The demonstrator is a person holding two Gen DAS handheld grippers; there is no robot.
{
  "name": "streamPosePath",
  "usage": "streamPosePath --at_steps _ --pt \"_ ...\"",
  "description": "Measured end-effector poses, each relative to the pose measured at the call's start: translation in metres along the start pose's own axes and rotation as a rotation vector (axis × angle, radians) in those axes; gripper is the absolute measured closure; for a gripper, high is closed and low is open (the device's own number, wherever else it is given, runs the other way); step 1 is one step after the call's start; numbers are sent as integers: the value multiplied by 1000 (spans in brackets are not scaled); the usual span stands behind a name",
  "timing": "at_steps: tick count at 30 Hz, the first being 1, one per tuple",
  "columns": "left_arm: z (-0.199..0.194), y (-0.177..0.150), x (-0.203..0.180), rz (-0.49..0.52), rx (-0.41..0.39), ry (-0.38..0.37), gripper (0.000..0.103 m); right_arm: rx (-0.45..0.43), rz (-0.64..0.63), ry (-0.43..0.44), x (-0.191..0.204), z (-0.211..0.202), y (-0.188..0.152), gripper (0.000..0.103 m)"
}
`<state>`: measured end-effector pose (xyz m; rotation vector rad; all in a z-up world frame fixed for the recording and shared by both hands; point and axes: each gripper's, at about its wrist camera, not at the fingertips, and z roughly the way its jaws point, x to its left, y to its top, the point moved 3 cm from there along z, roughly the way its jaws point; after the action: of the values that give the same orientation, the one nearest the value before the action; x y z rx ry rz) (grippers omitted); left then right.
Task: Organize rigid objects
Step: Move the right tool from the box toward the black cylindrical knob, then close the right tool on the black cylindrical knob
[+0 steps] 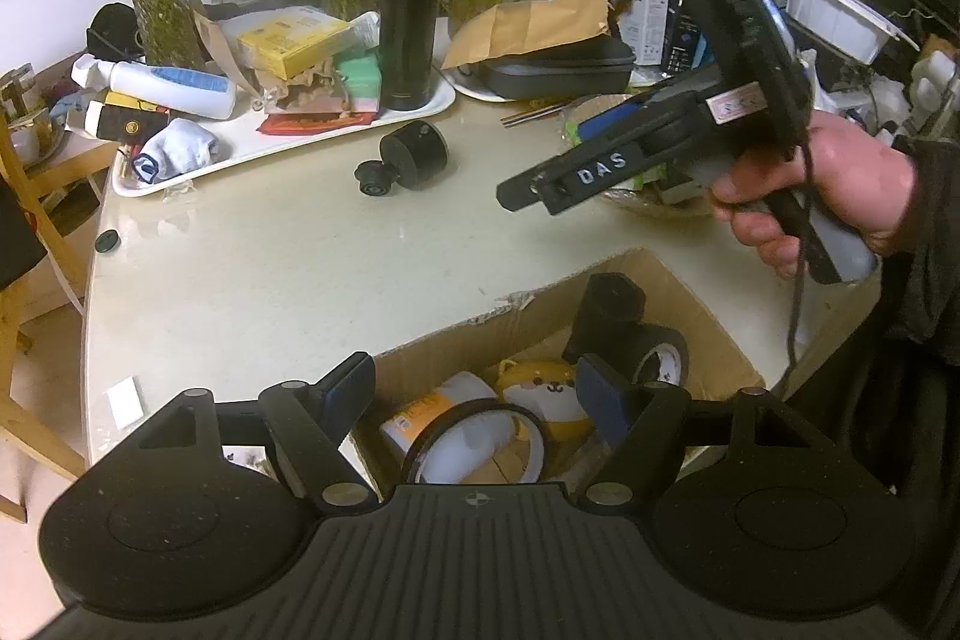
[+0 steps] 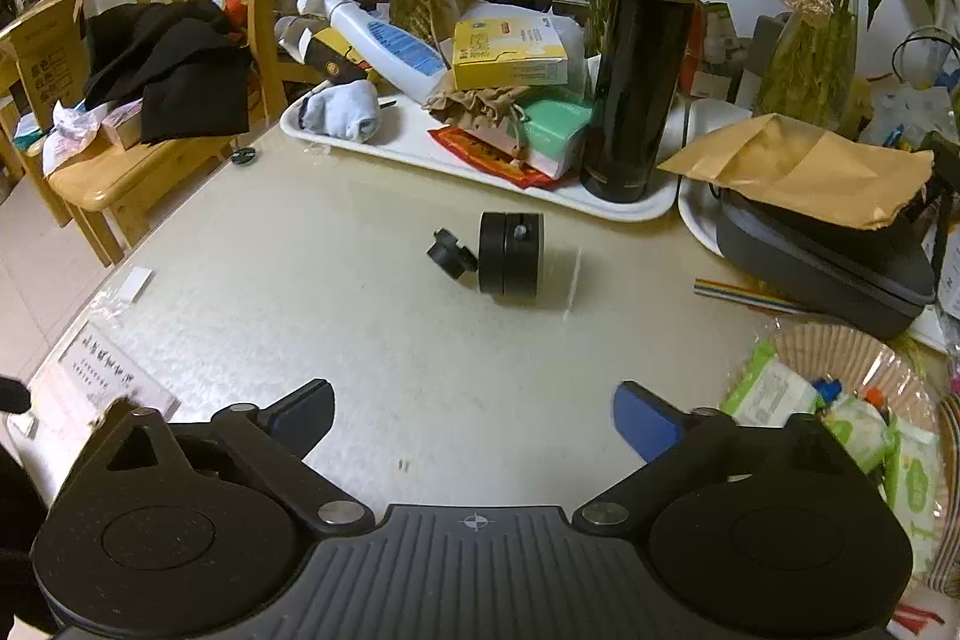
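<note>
Mount (image 2: 501, 260) lies on the table (image 2: 360, 328) at twelve o'clock from the right gripper (image 2: 474, 421), well apart, its long axis running nine to three, knob at nine. Matte black, drum-shaped, hard. Right jaws gape, empty. The left gripper (image 1: 477, 388), part open and empty, hovers over the box (image 1: 708, 316), farther off.

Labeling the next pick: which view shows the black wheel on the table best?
Right wrist: the wheel lies centred ahead of the open jaws, unobstructed, knob and side screw visible. Left wrist shows it smaller and farther off, near the tray.
</note>
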<state>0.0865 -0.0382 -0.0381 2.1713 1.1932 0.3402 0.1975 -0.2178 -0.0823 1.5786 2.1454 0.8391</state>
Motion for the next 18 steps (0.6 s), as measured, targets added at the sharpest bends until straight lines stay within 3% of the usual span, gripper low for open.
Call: streamPosePath --at_steps 18 --pt "11 1 19 -64 -4 -20 30 -5 83 -8 -21 55 31 22"
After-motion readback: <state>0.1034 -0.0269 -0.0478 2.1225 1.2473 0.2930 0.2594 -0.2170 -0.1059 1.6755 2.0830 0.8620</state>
